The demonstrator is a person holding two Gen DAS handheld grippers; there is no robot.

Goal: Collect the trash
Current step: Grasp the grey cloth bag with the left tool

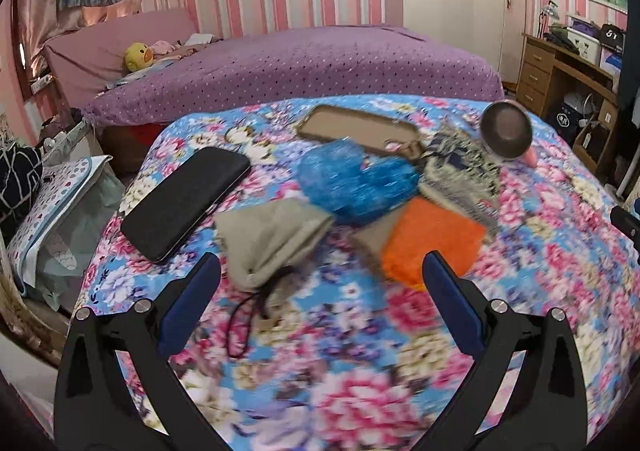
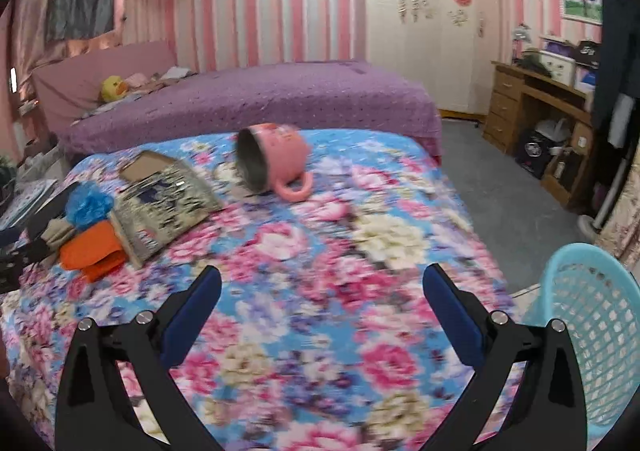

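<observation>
- Both grippers hover over the floral bedspread (image 1: pixel 320 351) with fingers spread wide and nothing between them — the left gripper (image 1: pixel 320 271) nearest the clutter, the right gripper (image 2: pixel 320 283) over bare quilt.
- Likeliest trash, as I judge it: the crumpled blue plastic bag (image 1: pixel 356 187), at 12 o'clock from the left gripper, resting on the beige drawstring pouch (image 1: pixel 272 239) and the orange cloth (image 1: pixel 432 243).
- To take it well, come down on the bag's raised bunched middle and pinch plastic only; the pouch's black cord (image 1: pixel 240 327) trails toward the fingers and could snag.
- Left view alone shows the black case (image 1: pixel 184 203) at 10 o'clock and the flat brown tray (image 1: pixel 356 127) behind the bag.
- Right view alone shows the light-blue mesh basket (image 2: pixel 592 335) at 3 o'clock, off the bed's edge — probably where trash goes.
- Right view shows the pink mug (image 2: pixel 276 159) lying on its side with handle toward the camera; the left view gives mainly its dark mouth.
- Patterned flat packet (image 2: pixel 168 203) lies beside the bag in both; whether it is trash I cannot tell.
</observation>
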